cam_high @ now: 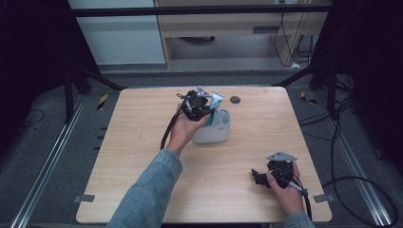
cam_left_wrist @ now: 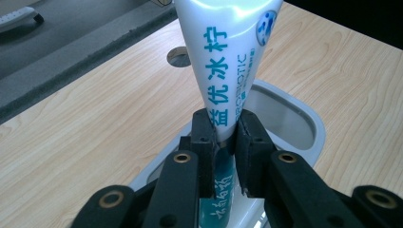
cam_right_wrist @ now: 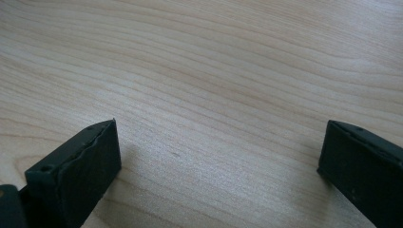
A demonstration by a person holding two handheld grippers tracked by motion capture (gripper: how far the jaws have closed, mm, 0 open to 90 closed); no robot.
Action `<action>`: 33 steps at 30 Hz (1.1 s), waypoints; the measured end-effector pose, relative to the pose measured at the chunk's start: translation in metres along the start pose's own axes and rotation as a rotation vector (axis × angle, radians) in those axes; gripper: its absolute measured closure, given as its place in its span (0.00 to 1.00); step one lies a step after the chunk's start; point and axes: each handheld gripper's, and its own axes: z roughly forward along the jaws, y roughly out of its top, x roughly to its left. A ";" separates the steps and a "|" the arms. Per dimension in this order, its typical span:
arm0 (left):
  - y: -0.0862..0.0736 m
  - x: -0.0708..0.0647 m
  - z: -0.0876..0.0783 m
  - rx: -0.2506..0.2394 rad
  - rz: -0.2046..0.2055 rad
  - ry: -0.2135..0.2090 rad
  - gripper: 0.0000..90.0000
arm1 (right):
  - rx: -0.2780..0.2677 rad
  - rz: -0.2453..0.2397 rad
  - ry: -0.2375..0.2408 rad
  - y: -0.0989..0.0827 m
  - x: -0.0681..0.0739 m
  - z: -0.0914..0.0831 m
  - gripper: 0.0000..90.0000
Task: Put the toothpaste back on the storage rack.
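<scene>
A white and teal toothpaste tube [cam_left_wrist: 223,61] stands upright over a white oval cup [cam_left_wrist: 304,124], its lower end down inside the cup. My left gripper [cam_left_wrist: 223,135] is shut on the tube's middle, both pads pressed against it. In the high view that left gripper [cam_high: 202,108] hangs over the cup [cam_high: 215,134] near the table's far middle, the tube [cam_high: 216,100] sticking up beside it. My right gripper [cam_high: 259,176] rests low at the near right of the table. Its jaws stand wide apart in the right gripper view, with my right gripper [cam_right_wrist: 218,156] holding nothing over bare wood.
The light wooden table [cam_high: 142,156] has a round dark cable hole [cam_high: 235,99] behind the cup. Black cables trail from both grippers. Dark frame legs and floor cables lie beyond the table's edges.
</scene>
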 end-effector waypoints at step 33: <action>0.001 -0.005 0.008 0.065 0.013 0.007 0.87 | 0.000 -0.003 0.001 0.000 0.000 0.000 0.00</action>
